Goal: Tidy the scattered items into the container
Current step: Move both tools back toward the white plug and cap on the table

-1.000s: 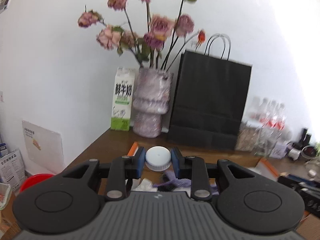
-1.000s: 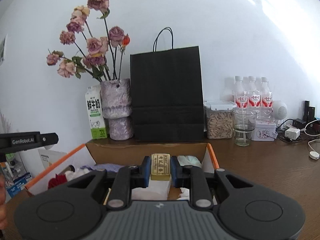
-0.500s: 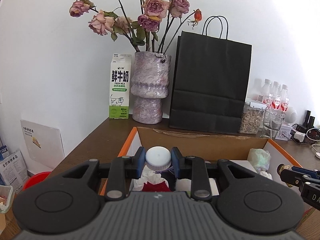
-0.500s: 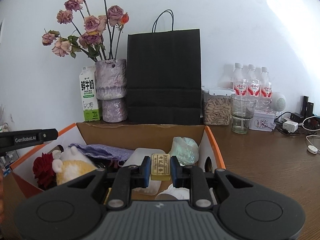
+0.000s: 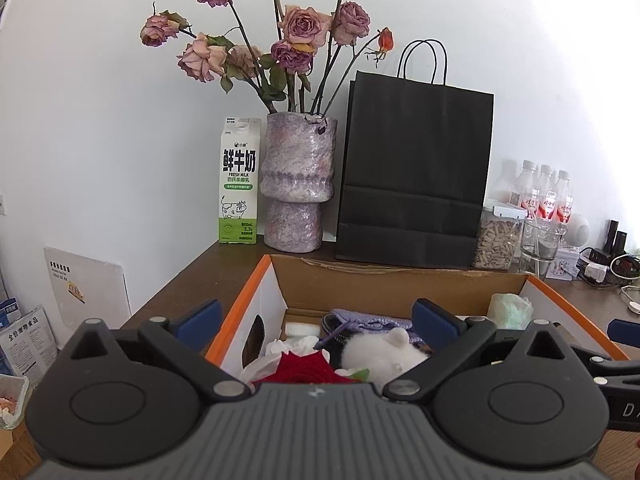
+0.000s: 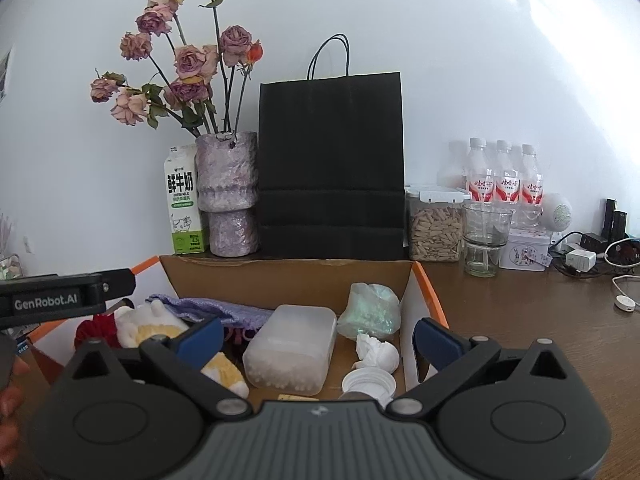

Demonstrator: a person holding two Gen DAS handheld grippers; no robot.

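Both views are bright and evenly lit by soft daylight. The white wall [image 6: 480,80] blows out toward the upper right, above and to the right of the jaws, where pale streaks of glare wash across it. The black paper bag [image 5: 416,168] straight ahead of the jaws reads nearly flat, with little detail in its dark face. Shadows on the tabletop [image 6: 540,320] are faint and diffuse. Fisheye bending curves the wall and darkens the corners. Focus is crisp throughout, and no motion blur shows.

1 cardboard box [image 6: 288,280], 1 black bag [image 6: 330,160], 1 milk carton [image 6: 182,200], 1 vase [image 6: 228,196]
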